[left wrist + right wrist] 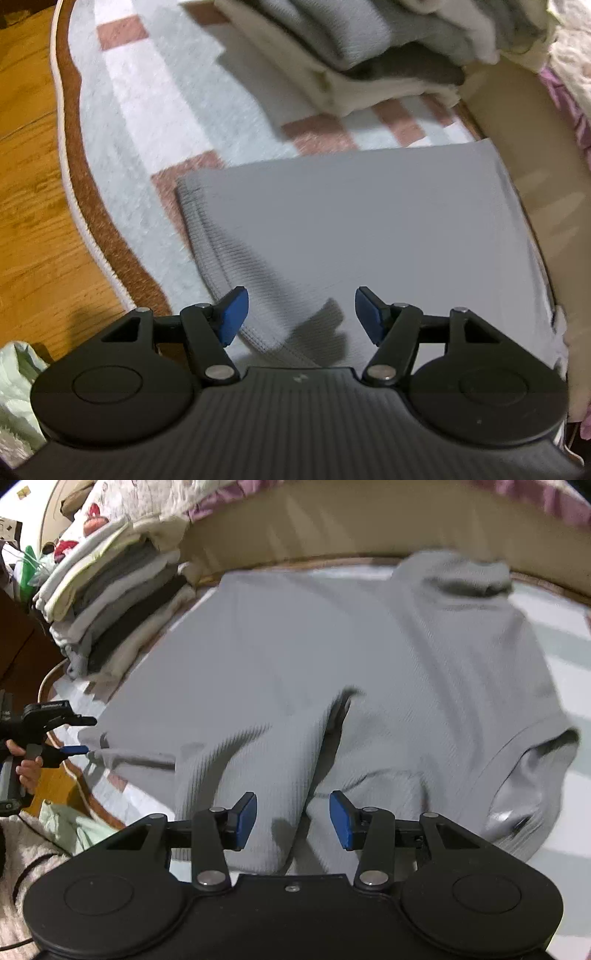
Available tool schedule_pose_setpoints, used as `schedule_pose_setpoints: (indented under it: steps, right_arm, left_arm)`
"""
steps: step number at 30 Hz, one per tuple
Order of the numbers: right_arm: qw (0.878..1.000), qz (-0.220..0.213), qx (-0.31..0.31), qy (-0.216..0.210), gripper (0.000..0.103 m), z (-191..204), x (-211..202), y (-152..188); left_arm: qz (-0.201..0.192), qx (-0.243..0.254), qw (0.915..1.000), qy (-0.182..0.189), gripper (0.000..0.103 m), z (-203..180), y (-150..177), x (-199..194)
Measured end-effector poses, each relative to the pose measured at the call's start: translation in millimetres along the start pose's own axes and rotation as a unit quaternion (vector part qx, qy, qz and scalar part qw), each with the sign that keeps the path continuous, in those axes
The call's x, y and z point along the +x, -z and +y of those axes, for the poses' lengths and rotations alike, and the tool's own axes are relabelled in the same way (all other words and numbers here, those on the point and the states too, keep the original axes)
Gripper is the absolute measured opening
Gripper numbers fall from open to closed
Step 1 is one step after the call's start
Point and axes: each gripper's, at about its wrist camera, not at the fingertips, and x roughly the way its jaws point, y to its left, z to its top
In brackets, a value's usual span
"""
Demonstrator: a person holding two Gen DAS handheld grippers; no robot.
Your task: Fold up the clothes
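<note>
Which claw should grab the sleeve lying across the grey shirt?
Probably the right claw. It hangs open directly over the sleeve folded onto the grey shirt. The left claw, also open, is over the shirt's hem end, away from that sleeve.

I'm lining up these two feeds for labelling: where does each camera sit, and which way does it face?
Left wrist: on the left gripper, tilted down at the grey shirt hem; only its blue fingers show.
Right wrist: on the right gripper, facing the shirt's folded sleeve; a hand holds the left gripper at left.
Shared: shirt, folded pile, rug.
</note>
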Motion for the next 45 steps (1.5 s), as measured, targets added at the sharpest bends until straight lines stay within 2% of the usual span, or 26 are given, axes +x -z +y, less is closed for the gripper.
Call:
schedule_pose_setpoints:
  steps: [2, 4, 6, 10, 11, 12, 13, 14, 16, 18, 21, 25, 30, 34, 35, 39, 40, 41, 42, 43, 45]
  right_arm:
    - [1.000, 0.009, 0.016, -0.006, 0.054, -1.7, 7.0, 1.0]
    - [0.999, 0.007, 0.032, 0.002, 0.059, -3.0, 6.6, 4.4]
    - [0.999, 0.003, 0.045, 0.014, 0.059, -4.5, 10.3, 6.5]
    - [0.999, -0.007, 0.046, 0.018, 0.060, -1.9, 19.9, 9.0]
    - [0.999, -0.010, 0.036, 0.005, 0.051, 0.6, 22.2, 9.5]
    - [1.000, -0.012, 0.024, -0.012, 0.036, 3.9, 23.2, 10.4]
    - [0.999, -0.014, 0.012, -0.029, 0.006, 7.1, 24.2, 11.3]
    - [0.999, -0.026, 0.006, -0.044, 0.006, 9.2, 21.2, 10.4]
    - [0.995, -0.067, 0.004, -0.070, 0.006, 11.3, 7.6, 4.8]
    - [0.993, -0.105, -0.005, -0.060, 0.006, 13.3, -9.7, -6.2]
    - [0.986, -0.161, -0.017, -0.032, 0.006, 13.0, -39.3, -26.8]
    - [0.977, -0.207, -0.042, 0.012, 0.006, 16.2, -67.0, -43.5]
    - [0.975, -0.212, -0.050, 0.036, 0.006, 14.2, -72.8, -48.4]
    - [0.977, -0.204, -0.045, 0.044, 0.006, 9.7, -68.6, -43.5]
    - [0.977, -0.202, -0.046, 0.046, 0.006, 9.6, -67.4, -42.3]
    - [0.978, -0.199, -0.048, 0.043, 0.006, 8.3, -65.6, -37.7]
    - [0.978, -0.200, -0.047, 0.040, 0.006, 7.9, -65.7, -36.5]
    - [0.978, -0.201, -0.045, 0.037, 0.006, 7.4, -65.8, -35.3]
    - [0.978, -0.202, -0.044, 0.035, 0.006, 7.0, -65.8, -34.6]
    - [0.978, -0.202, -0.043, 0.033, 0.006, 6.6, -65.7, -34.2]
    - [0.978, -0.202, -0.040, 0.023, 0.006, 5.4, -66.2, -33.2]
  left_arm:
    - [-0.002, -0.008, 1.0000, -0.005, 0.063, 2.7, -0.1, 3.3]
    - [-0.025, -0.031, 0.9990, -0.023, 0.063, 6.5, 3.5, -0.1]
    - [-0.034, -0.038, 0.9982, -0.030, 0.063, 9.3, 5.2, -1.3]
    - [-0.043, -0.080, 0.9959, 0.001, 0.061, 25.8, -2.4, -5.3]
    - [-0.043, -0.086, 0.9953, 0.012, 0.055, 28.5, -3.3, -5.6]
    - [-0.039, -0.086, 0.9952, 0.025, 0.048, 29.2, -3.5, -4.8]
    - [-0.036, -0.086, 0.9949, 0.037, 0.033, 29.9, -3.8, -4.1]
    - [-0.032, -0.087, 0.9945, 0.050, 0.024, 30.6, -4.0, -3.4]
    - [-0.029, -0.081, 0.9941, 0.067, 0.016, 29.8, -4.0, -2.7]
    - [-0.040, -0.059, 0.9955, 0.062, 0.015, 22.4, -2.9, -5.2]
    - [-0.065, -0.031, 0.9956, 0.060, 0.019, 12.1, -3.1, -13.7]
    - [-0.066, -0.030, 0.9964, 0.043, 0.049, 12.0, -2.2, -18.0]
    - [-0.045, -0.046, 0.9979, 0.009, 0.053, 20.4, -2.2, -7.5]
    - [-0.014, -0.084, 0.9960, 0.028, 0.054, 29.0, 1.6, 5.1]
    - [-0.016, -0.090, 0.9953, 0.033, 0.059, 29.3, 2.3, 6.4]
    - [-0.044, -0.073, 0.9960, 0.025, 0.065, 20.0, -0.4, 8.8]
    - [-0.054, -0.041, 0.9976, 0.011, 0.064, 11.9, -0.9, 11.1]
    - [-0.066, 0.005, 0.9977, -0.012, 0.057, 0.7, -1.0, 14.2]
    - [-0.078, 0.044, 0.9955, -0.032, 0.044, -9.0, -0.2, 16.8]
    - [-0.089, 0.076, 0.9918, -0.050, 0.003, -17.3, 1.5, 19.1]
    - [-0.115, 0.126, 0.9825, -0.075, 0.002, -30.8, 4.2, 19.7]
